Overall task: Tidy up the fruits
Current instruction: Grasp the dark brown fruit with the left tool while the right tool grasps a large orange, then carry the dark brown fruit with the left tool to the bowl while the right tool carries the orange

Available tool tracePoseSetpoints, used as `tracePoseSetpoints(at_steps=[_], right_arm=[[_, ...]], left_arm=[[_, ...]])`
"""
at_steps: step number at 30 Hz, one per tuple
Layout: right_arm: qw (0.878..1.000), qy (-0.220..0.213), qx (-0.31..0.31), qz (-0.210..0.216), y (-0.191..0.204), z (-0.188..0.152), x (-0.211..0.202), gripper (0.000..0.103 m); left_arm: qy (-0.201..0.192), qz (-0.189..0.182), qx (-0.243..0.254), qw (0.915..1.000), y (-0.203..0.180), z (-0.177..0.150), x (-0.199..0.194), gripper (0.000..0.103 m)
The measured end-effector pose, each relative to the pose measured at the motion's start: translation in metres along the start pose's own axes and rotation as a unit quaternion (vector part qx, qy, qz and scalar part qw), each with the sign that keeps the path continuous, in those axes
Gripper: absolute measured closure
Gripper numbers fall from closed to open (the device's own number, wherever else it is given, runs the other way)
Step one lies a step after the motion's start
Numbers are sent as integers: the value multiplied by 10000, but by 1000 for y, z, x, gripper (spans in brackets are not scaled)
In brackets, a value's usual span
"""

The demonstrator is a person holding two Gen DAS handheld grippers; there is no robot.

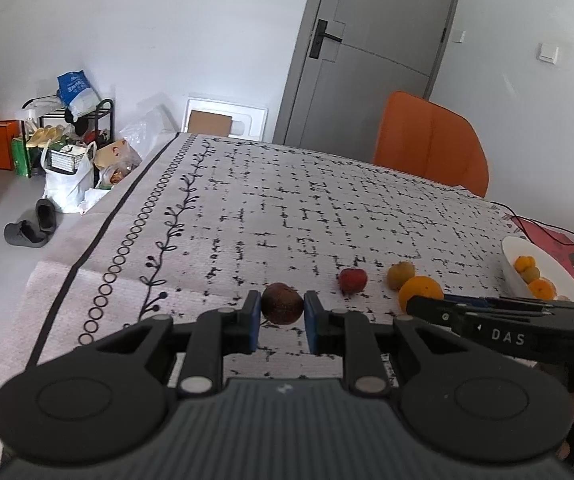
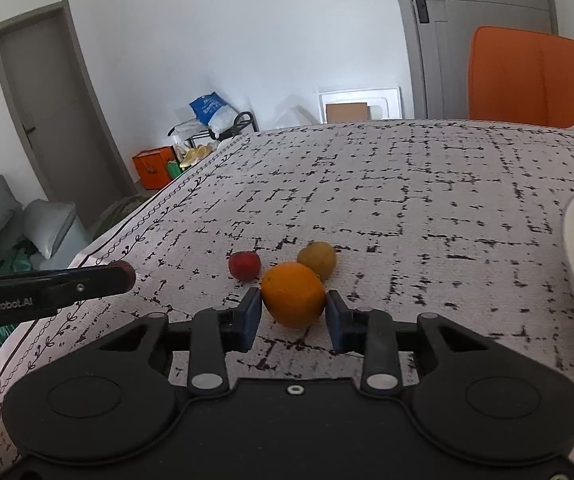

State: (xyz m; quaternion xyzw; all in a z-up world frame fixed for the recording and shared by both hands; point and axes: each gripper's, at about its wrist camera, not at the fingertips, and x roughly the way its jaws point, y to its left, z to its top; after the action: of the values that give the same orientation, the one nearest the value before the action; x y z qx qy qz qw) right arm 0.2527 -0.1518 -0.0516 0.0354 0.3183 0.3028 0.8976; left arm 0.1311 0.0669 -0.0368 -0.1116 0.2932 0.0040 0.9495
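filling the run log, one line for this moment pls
left tongs: shut on dark fruit | right tongs: around orange | bowl: holds fruit

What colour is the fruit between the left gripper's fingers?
Dark brown, slightly reddish fruit; it shows best in the left wrist view.

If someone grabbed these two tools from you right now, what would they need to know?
Left hand-held gripper: shut on the dark brown fruit.
Right hand-held gripper: jaws around the orange, pads close against it; grip looks made or nearly made.
On the cloth: red fruit and yellow-green fruit, just behind the orange.
White bowl at the right already holds a few fruits.
Left to do, probably: carry both fruits to the bowl, then the last two.
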Motion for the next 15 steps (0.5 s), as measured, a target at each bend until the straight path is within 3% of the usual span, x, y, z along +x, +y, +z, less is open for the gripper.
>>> tracePoseSetpoints(at_steps=[15], right_arm=[[9983, -356, 277, -364, -33, -5, -49, 70]], left_arm=[[50, -387, 314, 9987, -43, 0, 8, 82]])
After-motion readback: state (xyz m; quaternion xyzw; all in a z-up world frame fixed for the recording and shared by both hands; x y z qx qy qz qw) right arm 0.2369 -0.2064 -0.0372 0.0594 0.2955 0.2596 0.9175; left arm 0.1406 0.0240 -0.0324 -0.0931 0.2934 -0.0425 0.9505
